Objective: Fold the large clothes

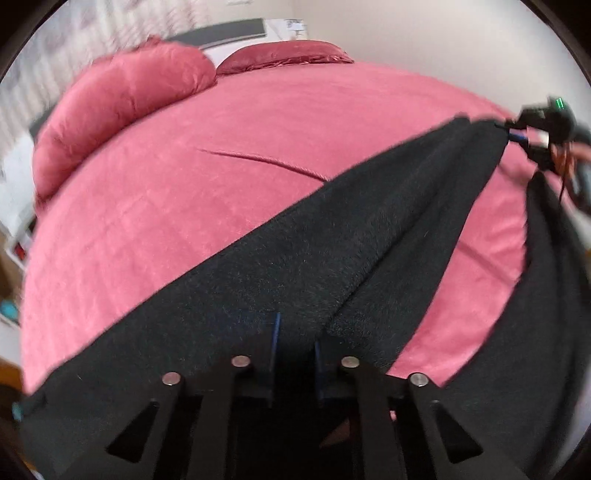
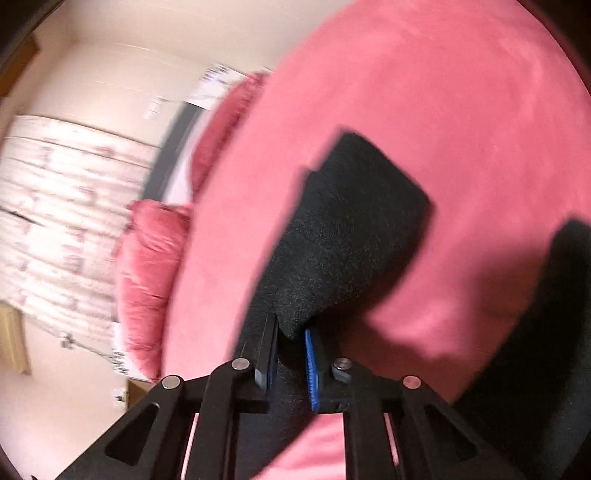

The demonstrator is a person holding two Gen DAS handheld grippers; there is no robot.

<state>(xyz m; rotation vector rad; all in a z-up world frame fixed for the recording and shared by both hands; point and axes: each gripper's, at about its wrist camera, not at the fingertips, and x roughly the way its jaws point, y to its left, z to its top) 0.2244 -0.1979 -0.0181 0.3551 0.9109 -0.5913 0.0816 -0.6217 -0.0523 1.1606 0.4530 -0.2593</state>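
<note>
A large black fuzzy garment [image 1: 332, 251] is stretched taut over a pink bed [image 1: 221, 140]. My left gripper [image 1: 295, 332] is shut on its near edge, with the dark cloth bunched between the blue pads. Far along the cloth at the upper right, my right gripper [image 1: 517, 133] pinches the other end. In the right wrist view my right gripper [image 2: 291, 332] is shut on the black garment [image 2: 343, 236], which stands out ahead as a folded flap above the pink bed [image 2: 443, 110]. More black cloth [image 2: 546, 332] hangs at the right.
Two pink pillows [image 1: 122, 110] lie at the head of the bed, against a dark headboard [image 1: 225, 33]. A patterned curtain [image 2: 66, 206] covers the wall beside the bed. White furniture [image 1: 14, 206] stands at the bed's left side.
</note>
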